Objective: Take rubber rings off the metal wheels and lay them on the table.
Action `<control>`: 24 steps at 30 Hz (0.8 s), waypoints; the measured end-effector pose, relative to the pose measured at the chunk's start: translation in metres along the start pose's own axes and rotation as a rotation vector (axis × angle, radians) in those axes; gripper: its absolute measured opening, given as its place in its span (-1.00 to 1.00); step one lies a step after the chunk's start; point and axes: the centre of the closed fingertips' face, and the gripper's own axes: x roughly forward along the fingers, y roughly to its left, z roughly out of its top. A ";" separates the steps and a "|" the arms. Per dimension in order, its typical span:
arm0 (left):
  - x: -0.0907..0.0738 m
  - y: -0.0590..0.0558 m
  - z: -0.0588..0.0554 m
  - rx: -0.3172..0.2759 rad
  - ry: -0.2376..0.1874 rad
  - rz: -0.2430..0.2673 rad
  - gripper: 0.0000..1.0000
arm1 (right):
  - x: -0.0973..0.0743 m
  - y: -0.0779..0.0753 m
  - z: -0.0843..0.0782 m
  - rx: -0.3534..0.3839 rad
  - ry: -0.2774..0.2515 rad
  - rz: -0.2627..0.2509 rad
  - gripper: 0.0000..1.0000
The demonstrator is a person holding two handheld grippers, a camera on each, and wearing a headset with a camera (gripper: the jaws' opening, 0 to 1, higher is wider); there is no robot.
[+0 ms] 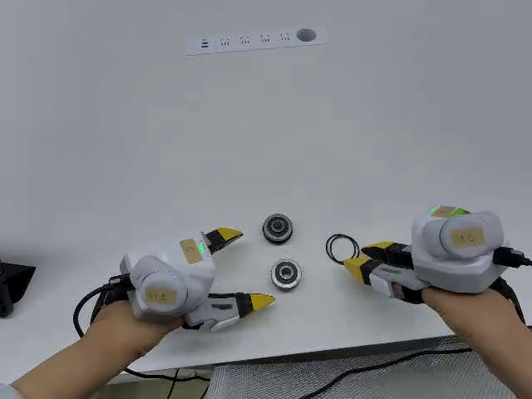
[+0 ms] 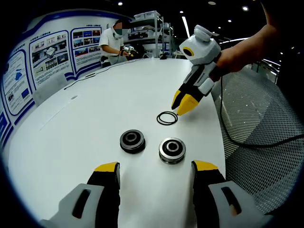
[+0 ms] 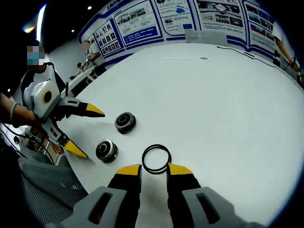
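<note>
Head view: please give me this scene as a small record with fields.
table: white
far wheel: metal, dark rim, lying flat
near wheel: metal, shinier rim, lying flat
rubber rings: flat on table, right of both wheels
left hand-held gripper: wide open, pointing at wheels, holding nothing
right hand-held gripper: narrowly open, tips beside rings, holding nothing

A broad white table (image 1: 249, 125) with an inset power strip (image 1: 253, 39) stood in a dim hall. Blue-bordered display boards (image 3: 142, 21) lined the wall, spotlights (image 2: 244, 8) dotted the dark ceiling, and shelving (image 2: 149, 23) rose beyond.
</note>
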 end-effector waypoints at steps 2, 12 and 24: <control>0.000 0.001 0.001 -0.001 -0.002 0.003 0.24 | 0.000 0.002 0.006 0.051 -0.027 0.019 -0.56; 0.000 0.012 0.012 -0.028 -0.034 0.034 0.12 | 0.004 0.016 0.020 0.180 -0.088 0.079 -0.58; 0.006 0.019 0.029 -0.018 -0.060 0.046 -0.18 | 0.012 0.030 0.032 0.211 -0.110 0.127 -0.90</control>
